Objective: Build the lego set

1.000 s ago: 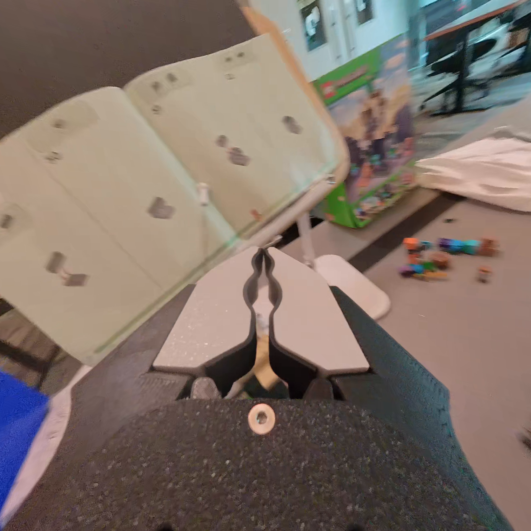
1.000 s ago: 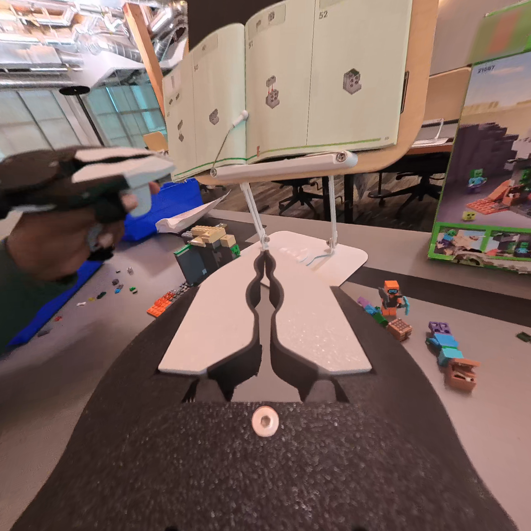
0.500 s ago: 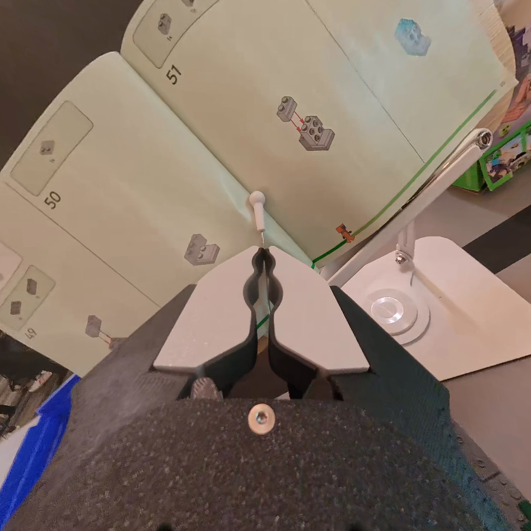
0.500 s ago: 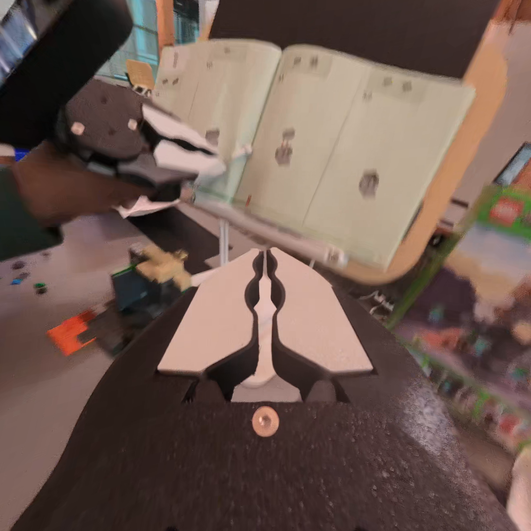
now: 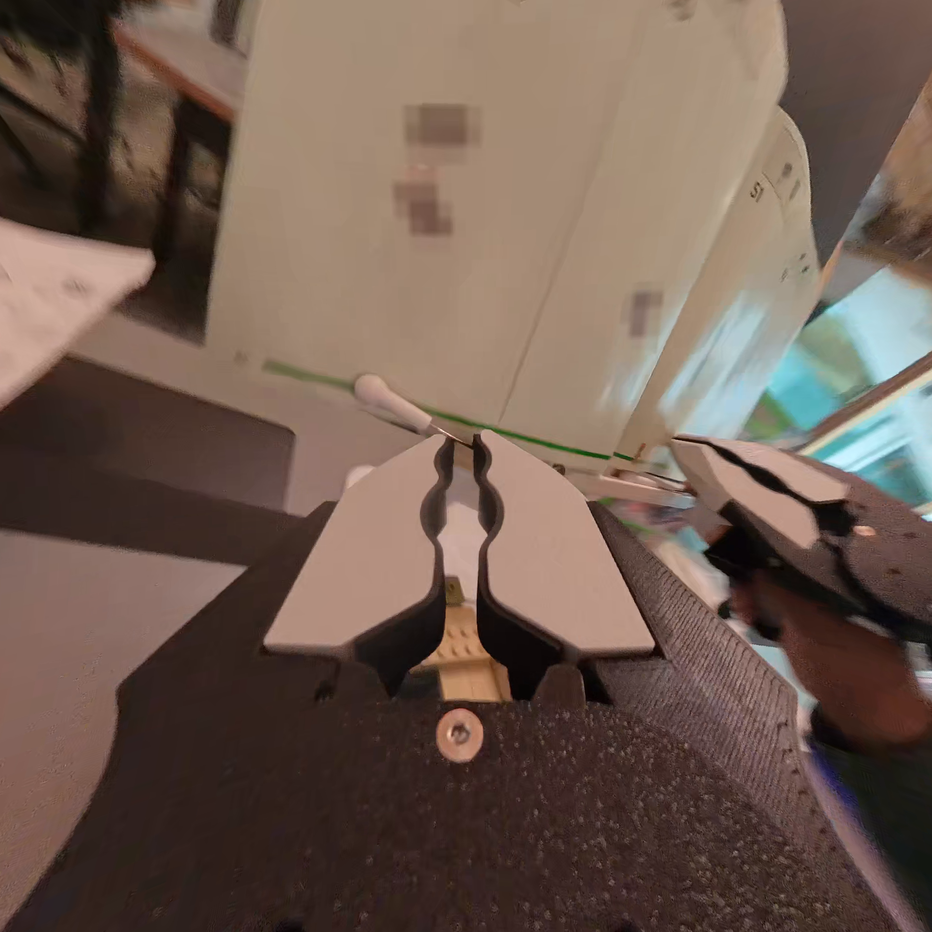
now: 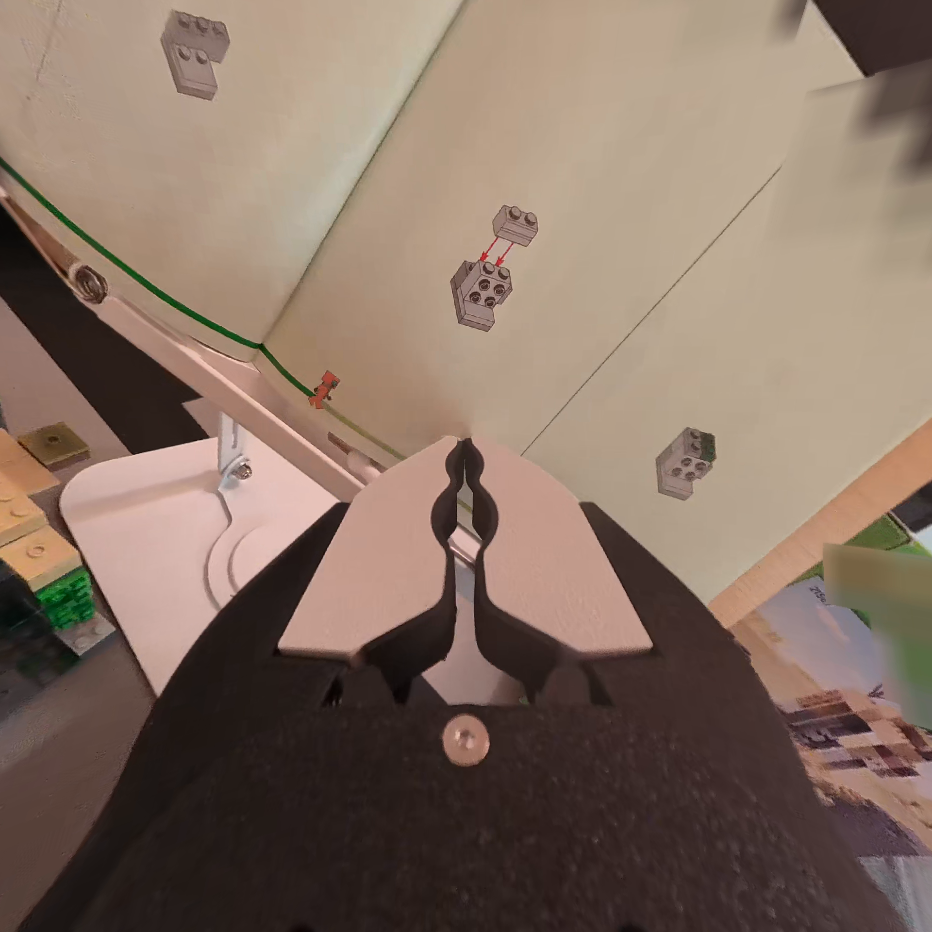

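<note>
Left tongs (image 5: 463,440) stood at a narrow gap, tips just parted, with the thin wire of the white-tipped page-holder pin (image 5: 391,402) running between them; whether the tips actually touched the wire could not be told through the blur. Instruction booklet (image 5: 454,227) filled the far middle of the left wrist view, pale green pages propped upright on the white book stand (image 6: 151,514), a green line along the lower edge. Right tongs (image 6: 464,443) were pressed together at the tips on the lower edge of a booklet page (image 6: 580,302), that page carrying grey brick drawings with red arrows. In the left wrist view the right tongs showed at far right, gripped by a hand (image 5: 832,671). Tan studded plates of the partly built lego model (image 6: 35,544) sat at the left edge of the right wrist view, beside the stand's white base, dark and green blocks under them; a tan piece of it also showed through the gap behind the left tongs. The set's box (image 6: 832,706) lay near right, blurred. Grey worktop (image 5: 101,630) with a dark strip across it lay to the left. A white sheet (image 5: 55,302) lay far left
</note>
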Motion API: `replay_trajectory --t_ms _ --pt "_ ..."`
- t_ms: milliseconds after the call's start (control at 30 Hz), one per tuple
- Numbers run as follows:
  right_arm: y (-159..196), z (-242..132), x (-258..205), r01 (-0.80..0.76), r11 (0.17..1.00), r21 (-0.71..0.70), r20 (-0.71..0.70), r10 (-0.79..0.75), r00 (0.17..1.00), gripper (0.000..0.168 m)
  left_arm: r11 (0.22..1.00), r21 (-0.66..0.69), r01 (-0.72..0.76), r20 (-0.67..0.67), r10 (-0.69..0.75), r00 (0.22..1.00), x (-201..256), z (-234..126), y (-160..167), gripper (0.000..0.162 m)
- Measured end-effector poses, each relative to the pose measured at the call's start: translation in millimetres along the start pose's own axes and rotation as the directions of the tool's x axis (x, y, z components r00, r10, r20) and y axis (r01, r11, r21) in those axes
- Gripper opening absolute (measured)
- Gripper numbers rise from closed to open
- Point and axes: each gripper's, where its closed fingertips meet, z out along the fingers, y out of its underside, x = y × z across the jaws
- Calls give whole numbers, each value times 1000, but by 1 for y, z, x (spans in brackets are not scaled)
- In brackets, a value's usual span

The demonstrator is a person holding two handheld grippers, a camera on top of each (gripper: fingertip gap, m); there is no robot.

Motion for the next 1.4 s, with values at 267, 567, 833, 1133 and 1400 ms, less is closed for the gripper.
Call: replay_trajectory --t_ms 267,567,833,1133,1400 --pt "-7 -7 4 -68 997 37 39 67 997 0 984 -41 171 -159 -175 972 14 -31 7 11" --pt "12 -48 62 216 970 112 53 -223 973 13 835 -67 -547 -30 546 837 31 -36 -12 13" --pt "52 -45 70 643 764 47 33 -645 764 19 685 -130 -717 62 727 684 10 -22 -22 16" --pt "46 -39 100 -123 992 -7 212 122 970 47 951 -86 -296 -43 293 955 -58 -26 -76 57" --pt "63 -28 101 -336 939 -69 257 342 904 57 965 -146 -219 -307 166 937 -57 4 -74 63"
